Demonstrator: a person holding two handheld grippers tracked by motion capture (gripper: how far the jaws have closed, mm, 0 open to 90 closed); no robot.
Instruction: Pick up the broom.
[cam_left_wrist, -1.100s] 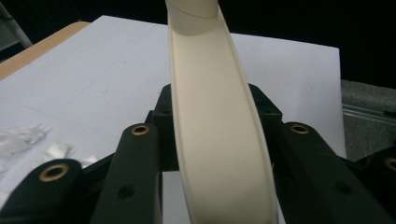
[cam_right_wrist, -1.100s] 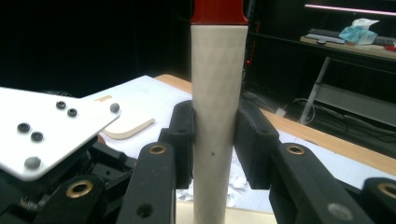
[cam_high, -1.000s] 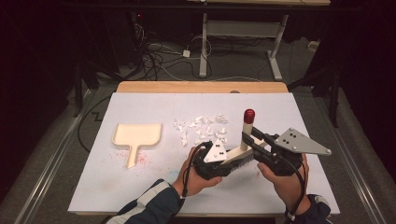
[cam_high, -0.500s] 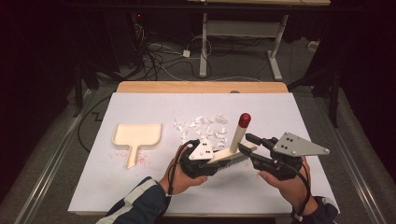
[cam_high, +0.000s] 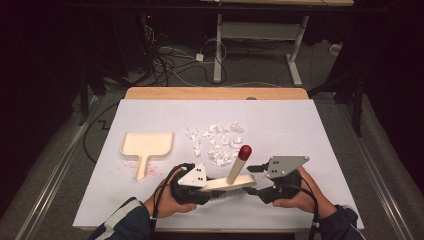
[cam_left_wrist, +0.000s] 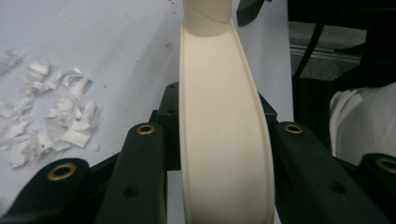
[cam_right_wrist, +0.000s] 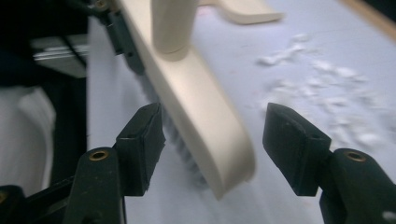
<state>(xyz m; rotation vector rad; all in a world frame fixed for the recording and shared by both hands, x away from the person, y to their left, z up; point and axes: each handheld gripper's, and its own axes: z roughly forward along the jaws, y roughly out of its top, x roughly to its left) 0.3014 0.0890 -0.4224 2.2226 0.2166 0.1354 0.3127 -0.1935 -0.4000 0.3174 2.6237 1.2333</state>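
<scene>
A cream brush (cam_high: 227, 184) with a red-tipped handle (cam_high: 245, 151) lies level near the table's front edge, bristles down. My left gripper (cam_high: 211, 191) is shut on its left end; in the left gripper view the brush body (cam_left_wrist: 224, 154) runs between the jaws of the left gripper (cam_left_wrist: 219, 129). My right gripper (cam_high: 256, 182) faces the brush's right end. Its jaws have just been opening. In the right gripper view the brush end (cam_right_wrist: 210, 140) sits between the jaws of the right gripper (cam_right_wrist: 215, 130) with gaps on both sides.
Several white paper scraps (cam_high: 217, 142) lie scattered in the middle of the white table sheet (cam_high: 300, 130), just beyond the brush. A cream dustpan (cam_high: 147, 145) rests to the left, handle toward the front. Cables and table legs stand on the dark floor behind.
The brush and both hands have shifted left and toward the front edge, and the right hand has sunk. The right jaws have opened off the brush's end.
</scene>
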